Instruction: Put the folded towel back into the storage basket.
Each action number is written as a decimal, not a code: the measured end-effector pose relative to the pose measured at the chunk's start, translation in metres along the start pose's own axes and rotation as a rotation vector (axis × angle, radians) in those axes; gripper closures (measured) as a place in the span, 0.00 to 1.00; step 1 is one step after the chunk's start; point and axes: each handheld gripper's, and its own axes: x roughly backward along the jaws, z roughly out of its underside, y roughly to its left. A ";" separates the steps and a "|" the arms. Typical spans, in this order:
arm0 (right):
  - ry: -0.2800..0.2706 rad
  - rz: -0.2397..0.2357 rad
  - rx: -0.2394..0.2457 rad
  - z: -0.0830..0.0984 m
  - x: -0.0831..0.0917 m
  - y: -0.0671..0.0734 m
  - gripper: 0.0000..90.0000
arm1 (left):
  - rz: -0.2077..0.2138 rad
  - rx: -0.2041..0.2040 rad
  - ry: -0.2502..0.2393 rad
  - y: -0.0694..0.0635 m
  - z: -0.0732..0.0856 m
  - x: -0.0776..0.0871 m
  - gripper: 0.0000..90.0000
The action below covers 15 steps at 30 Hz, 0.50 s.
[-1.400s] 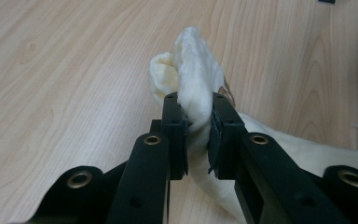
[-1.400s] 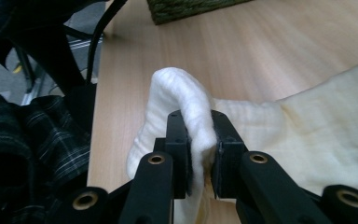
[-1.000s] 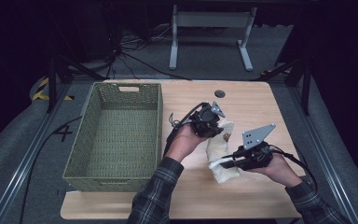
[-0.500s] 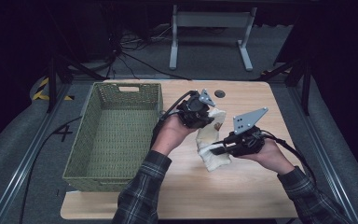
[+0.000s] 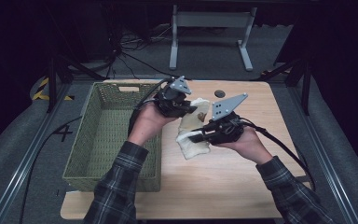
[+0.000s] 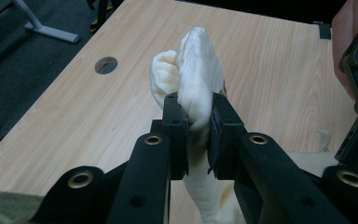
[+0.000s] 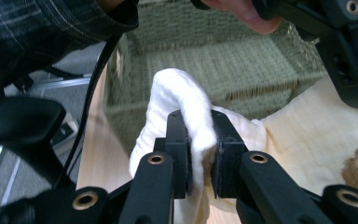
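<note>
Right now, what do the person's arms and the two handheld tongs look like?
Both forearms wear dark plaid flannel sleeves. The left tongs and right tongs are matte black, each topped with a grey three-cornered plate dotted with small holes. A black cable trails from each. Up close, the square-tipped black jaws carry brass-coloured rivets.

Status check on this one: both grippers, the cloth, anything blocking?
Left gripper and right gripper both shut on cream cloth. Cloth lifted, stretched between them beside green basket. Nothing in the way.
</note>
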 end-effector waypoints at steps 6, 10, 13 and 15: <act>-0.013 0.014 0.011 -0.028 -0.026 0.000 0.89 | -0.014 0.003 -0.022 0.020 0.019 0.030 0.88; -0.014 0.016 0.016 -0.040 -0.043 0.000 0.89 | -0.029 0.006 -0.035 0.029 0.031 0.045 0.88; -0.013 0.006 0.011 -0.046 -0.059 0.001 0.89 | -0.039 0.018 -0.044 0.034 0.043 0.053 0.88; -0.007 0.003 0.008 -0.049 -0.070 0.002 0.89 | -0.041 0.032 -0.055 0.036 0.052 0.057 0.88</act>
